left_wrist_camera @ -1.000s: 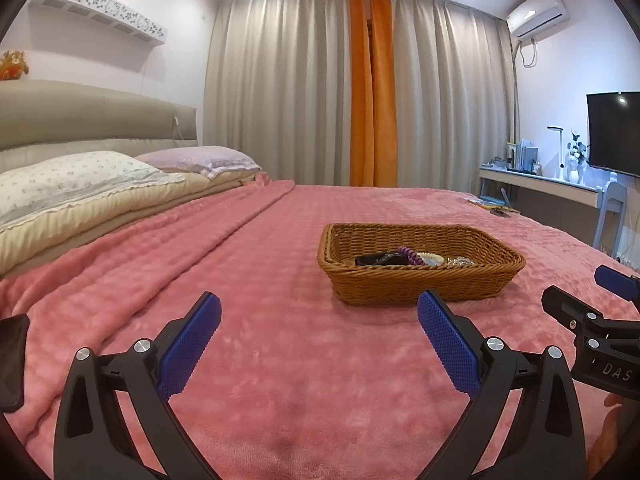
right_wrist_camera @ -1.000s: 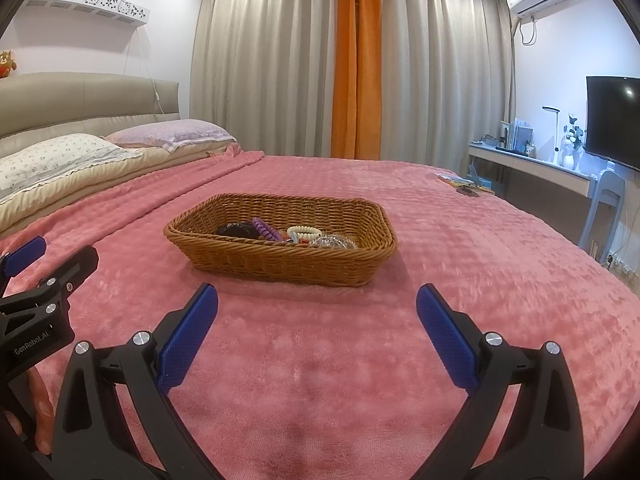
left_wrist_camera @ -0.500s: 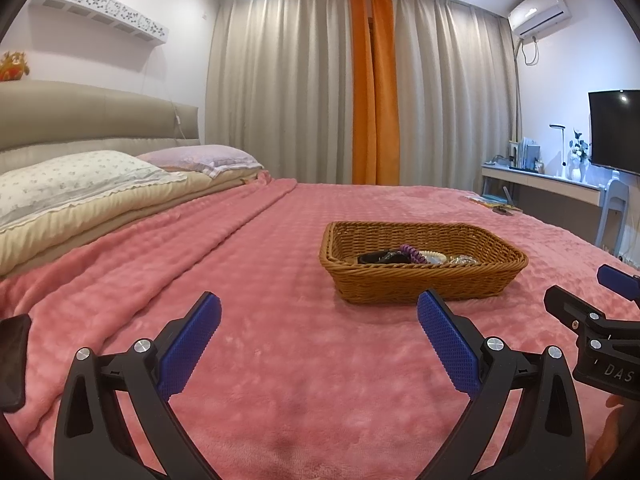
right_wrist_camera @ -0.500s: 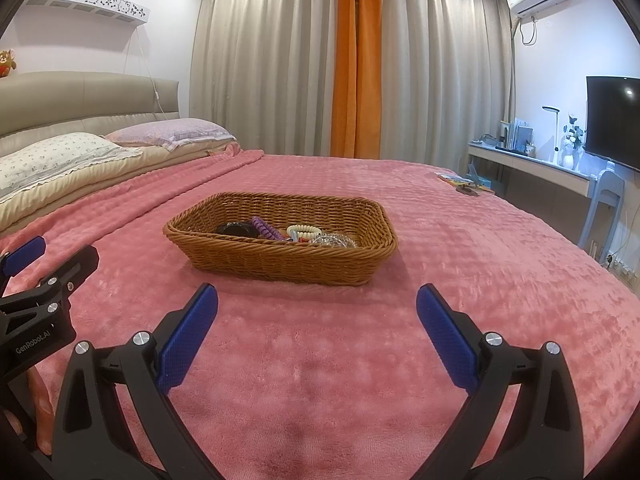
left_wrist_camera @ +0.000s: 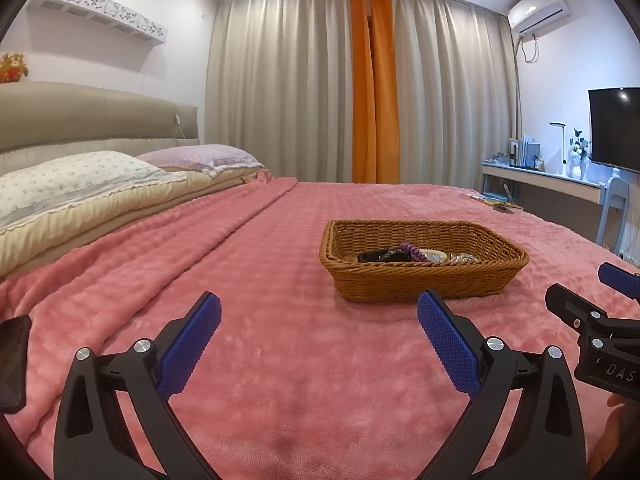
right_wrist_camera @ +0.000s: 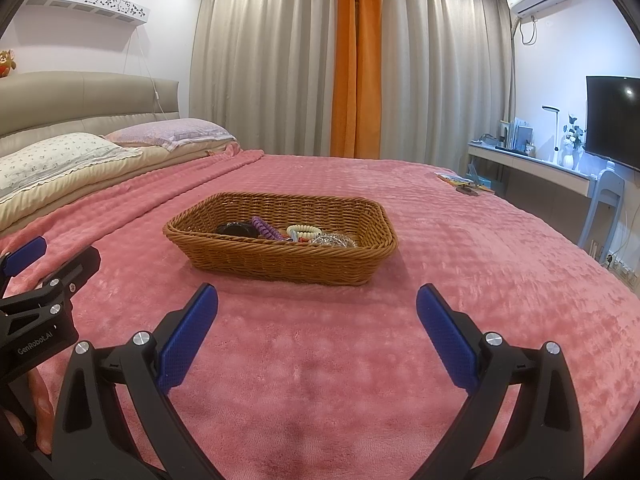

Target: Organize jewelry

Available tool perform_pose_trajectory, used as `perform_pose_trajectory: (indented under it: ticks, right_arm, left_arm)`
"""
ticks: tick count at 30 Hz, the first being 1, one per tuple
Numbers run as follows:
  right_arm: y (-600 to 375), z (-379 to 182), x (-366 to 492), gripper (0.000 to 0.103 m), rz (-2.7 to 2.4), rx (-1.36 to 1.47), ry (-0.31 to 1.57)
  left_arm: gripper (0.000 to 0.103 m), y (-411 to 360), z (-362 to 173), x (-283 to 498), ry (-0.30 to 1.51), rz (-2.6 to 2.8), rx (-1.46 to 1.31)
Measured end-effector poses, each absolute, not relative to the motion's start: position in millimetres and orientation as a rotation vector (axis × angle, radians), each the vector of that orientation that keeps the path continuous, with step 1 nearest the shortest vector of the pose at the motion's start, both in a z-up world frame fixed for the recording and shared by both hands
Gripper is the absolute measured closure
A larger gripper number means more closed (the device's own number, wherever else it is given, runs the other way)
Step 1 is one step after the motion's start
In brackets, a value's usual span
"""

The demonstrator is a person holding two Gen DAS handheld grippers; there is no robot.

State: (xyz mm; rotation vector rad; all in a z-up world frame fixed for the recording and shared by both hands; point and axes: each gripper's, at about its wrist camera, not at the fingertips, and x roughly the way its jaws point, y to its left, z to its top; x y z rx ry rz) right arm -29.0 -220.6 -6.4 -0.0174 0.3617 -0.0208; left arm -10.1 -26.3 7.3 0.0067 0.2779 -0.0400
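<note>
A wicker basket (right_wrist_camera: pixel 280 240) is seen on a pink bedspread (right_wrist_camera: pixel 460 280), with a purple coil band (right_wrist_camera: pixel 265 229), a cream beaded bracelet (right_wrist_camera: pixel 305 230), a dark piece (right_wrist_camera: pixel 234 228) and a silvery piece (right_wrist_camera: pixel 334 240) gathered inside it. The left gripper (left_wrist_camera: pixel 318 330) and right gripper (right_wrist_camera: pixel 316 326) are held low before the basket, fingers spread wide and nothing gripped. The scene is judged to fit either jewelry awaiting sorting or jewelry collected.

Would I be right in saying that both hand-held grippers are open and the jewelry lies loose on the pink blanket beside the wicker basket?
Not quite: the jewelry lies inside the wicker basket, as the right wrist view shows. Both hand-held grippers are open.
</note>
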Motion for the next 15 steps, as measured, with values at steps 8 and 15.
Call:
perform_pose_trajectory:
  ticks: [8,15]
  right_arm:
    - [-220.6,-7.1,-29.5,0.008,-0.021,-0.018,0.362]
    - [-220.9,-7.1,-29.7,0.008,-0.021,-0.017,0.362]
  left_arm:
    - [0.007,-27.8,7.9,-11.7,0.272,-0.038,0.025]
    - [0.007,-22.6,10.3,-8.0,0.278,-0.049,0.007]
